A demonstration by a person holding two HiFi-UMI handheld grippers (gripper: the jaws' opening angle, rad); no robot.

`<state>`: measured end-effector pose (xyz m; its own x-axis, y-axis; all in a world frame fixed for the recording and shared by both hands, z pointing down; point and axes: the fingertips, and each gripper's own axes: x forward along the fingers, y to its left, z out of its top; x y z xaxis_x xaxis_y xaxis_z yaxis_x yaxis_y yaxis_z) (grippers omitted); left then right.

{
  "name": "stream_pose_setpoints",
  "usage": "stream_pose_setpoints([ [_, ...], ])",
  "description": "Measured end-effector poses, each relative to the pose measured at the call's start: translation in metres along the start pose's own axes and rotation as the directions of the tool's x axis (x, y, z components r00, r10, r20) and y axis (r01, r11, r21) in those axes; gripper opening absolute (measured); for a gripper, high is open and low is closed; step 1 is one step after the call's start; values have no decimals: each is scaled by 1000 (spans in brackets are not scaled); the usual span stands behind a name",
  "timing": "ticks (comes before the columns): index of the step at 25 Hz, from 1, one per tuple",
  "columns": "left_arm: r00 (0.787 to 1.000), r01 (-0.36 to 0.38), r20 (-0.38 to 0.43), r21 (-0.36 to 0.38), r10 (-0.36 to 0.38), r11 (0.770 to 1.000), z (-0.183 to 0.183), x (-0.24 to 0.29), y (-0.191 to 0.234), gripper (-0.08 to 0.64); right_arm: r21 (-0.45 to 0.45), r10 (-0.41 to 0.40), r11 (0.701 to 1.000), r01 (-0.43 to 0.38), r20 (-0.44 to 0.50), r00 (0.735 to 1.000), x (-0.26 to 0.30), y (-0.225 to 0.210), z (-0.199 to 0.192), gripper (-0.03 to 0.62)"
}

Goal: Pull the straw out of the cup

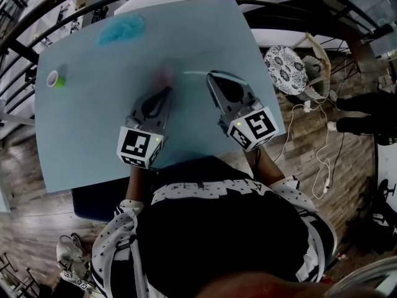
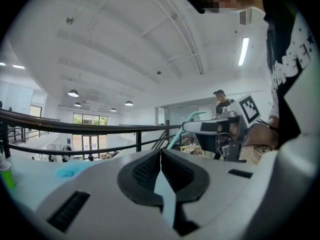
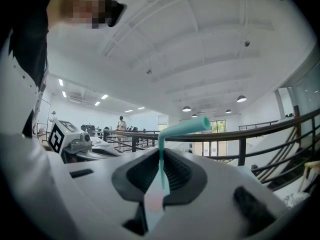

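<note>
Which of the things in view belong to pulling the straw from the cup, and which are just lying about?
For the job: teal straw, pinched in the right gripper; blurred pinkish cup, just ahead of the shut left gripper.

Lying about: blue cloth; small green-and-white item; both on the table.

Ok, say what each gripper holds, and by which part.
The right gripper clamps the teal bendy straw on its straight shaft, just below the bend. The left gripper is shut on nothing.
</note>
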<state>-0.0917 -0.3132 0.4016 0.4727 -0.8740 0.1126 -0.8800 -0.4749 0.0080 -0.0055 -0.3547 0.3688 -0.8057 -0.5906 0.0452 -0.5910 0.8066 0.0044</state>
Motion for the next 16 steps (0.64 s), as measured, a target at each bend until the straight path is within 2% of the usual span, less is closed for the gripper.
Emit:
stream_pose_setpoints([
  [16, 1000, 3, -17, -12, -3, 1000, -4, -1, 14, 14, 15, -8, 1000, 8, -14, 1000, 15, 1, 2, 43],
])
